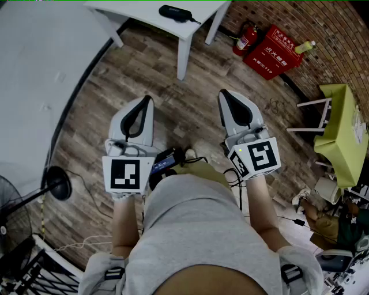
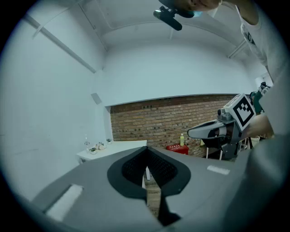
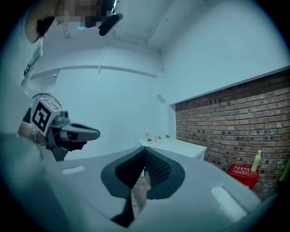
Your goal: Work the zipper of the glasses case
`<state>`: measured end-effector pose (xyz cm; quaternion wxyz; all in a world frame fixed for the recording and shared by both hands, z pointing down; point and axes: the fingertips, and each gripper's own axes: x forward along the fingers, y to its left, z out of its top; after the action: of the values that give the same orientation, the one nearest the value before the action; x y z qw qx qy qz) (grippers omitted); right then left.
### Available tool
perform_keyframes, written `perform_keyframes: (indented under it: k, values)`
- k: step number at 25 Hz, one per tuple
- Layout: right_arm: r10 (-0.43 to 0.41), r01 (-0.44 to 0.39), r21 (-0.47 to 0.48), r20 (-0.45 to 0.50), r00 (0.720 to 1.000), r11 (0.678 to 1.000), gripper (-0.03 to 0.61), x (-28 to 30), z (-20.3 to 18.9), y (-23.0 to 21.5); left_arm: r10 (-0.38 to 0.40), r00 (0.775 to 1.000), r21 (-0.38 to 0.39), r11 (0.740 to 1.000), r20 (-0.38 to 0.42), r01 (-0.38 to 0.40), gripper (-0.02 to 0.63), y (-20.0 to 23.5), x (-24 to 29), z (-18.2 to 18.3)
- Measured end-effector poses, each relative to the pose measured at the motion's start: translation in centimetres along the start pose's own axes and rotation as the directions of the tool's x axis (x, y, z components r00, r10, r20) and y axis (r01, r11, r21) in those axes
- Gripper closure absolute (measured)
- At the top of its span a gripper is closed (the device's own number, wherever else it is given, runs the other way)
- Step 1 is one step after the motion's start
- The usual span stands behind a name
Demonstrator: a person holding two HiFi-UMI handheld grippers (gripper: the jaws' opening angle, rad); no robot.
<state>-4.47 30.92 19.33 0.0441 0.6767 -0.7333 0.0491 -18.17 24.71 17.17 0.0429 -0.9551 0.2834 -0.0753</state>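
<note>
You held the left gripper point(image 1: 147, 101) and the right gripper point(image 1: 222, 95) out in front of your body. They were side by side with a gap between them, and both pointed ahead toward the white surface point(image 1: 138, 14). The fingers point(image 2: 129, 167) of the left gripper were pressed together, with only a thin line between them, and nothing was in them. The fingers point(image 3: 159, 171) of the right gripper were together too, and nothing was held there either. The glasses case point(image 1: 174, 12) lay on the surface near its front corner. It was dark and long, with a thin cord at one end. It was well apart from both grippers, and neither one touched it. It was too small in the head view to tell if its zipper was open or closed. Under the grippers was a wooden floor point(image 1: 115, 86). To the right of the surface a red fire extinguisher point(image 1: 246, 38) stood by the brick wall point(image 1: 300, 17), with a red box point(image 1: 275, 50) just beside it. A yellow-green bottle point(image 1: 305, 47) sat on top of the box. Farther right stood a green piece of furniture point(image 1: 340, 132). A black fan point(image 1: 14, 222) stood low on your left. In each gripper view you could see the other gripper off to the side — its cube with square markers faced the camera.
</note>
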Motion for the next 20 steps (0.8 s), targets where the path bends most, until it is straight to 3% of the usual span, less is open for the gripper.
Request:
perform_keyframes:
  k: [14, 20]
  values:
    - [0.001, -0.001, -0.002, -0.009, 1.0, 1.0, 0.578, 0.39, -0.38, 0.13, -0.002, 1.0, 0.008, 1.0, -0.015, 0.002, 0.598, 0.27, 0.29, -0.6]
    - [-0.003, 0.003, 0.049, 0.004, 1.0, 0.999, 0.577, 0.33, -0.28, -0.04, 0.003, 1.0, -0.004, 1.0, -0.015, -0.003, 0.594, 0.19, 0.45, -0.59]
